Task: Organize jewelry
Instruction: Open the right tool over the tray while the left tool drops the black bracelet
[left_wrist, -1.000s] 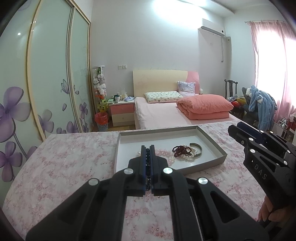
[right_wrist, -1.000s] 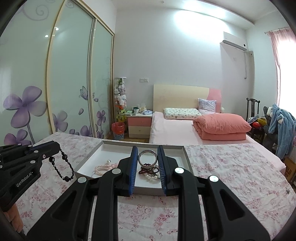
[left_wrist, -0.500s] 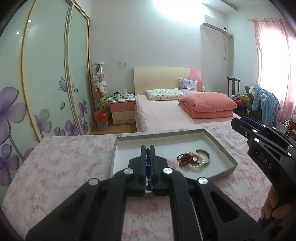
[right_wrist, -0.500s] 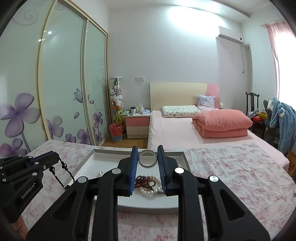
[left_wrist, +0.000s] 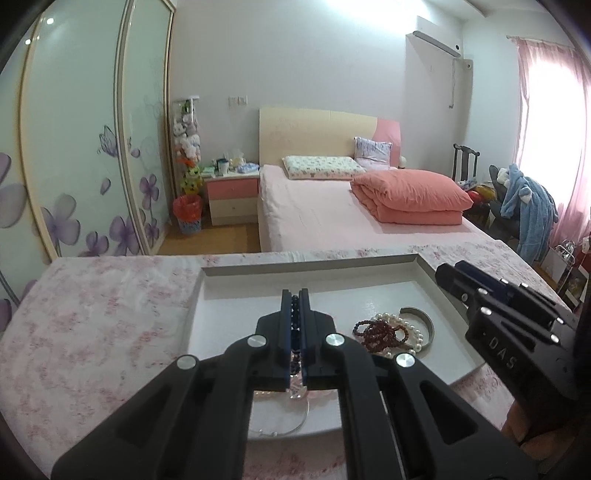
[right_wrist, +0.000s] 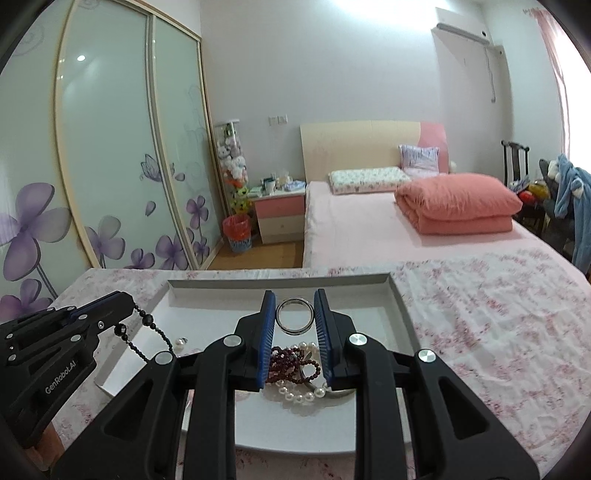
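From your left wrist, your left gripper (left_wrist: 294, 301) pinches the black bead strand (left_wrist: 294, 317) above the white tray (left_wrist: 310, 271). From your right wrist, your right gripper (right_wrist: 294, 310) clamps the silver bangle (right_wrist: 294, 316) over that tray's heaped bracelets (right_wrist: 295, 363).

A silver bangle (right_wrist: 294, 316) is held upright; a black bead strand (right_wrist: 147, 332) is dangled — pearls (right_wrist: 295, 395) and garnet beads (right_wrist: 291, 363) are heaped in the tray (right_wrist: 400, 306).

The right gripper (right_wrist: 294, 320) pinches a silver bangle (right_wrist: 294, 321) upright between its blue pads above the grey tray (right_wrist: 400, 302). Below lie dark red beads (right_wrist: 286, 363) and pearls (right_wrist: 299, 397). At left, the left gripper (right_wrist: 122, 306) dangles a black bead strand (right_wrist: 147, 338).
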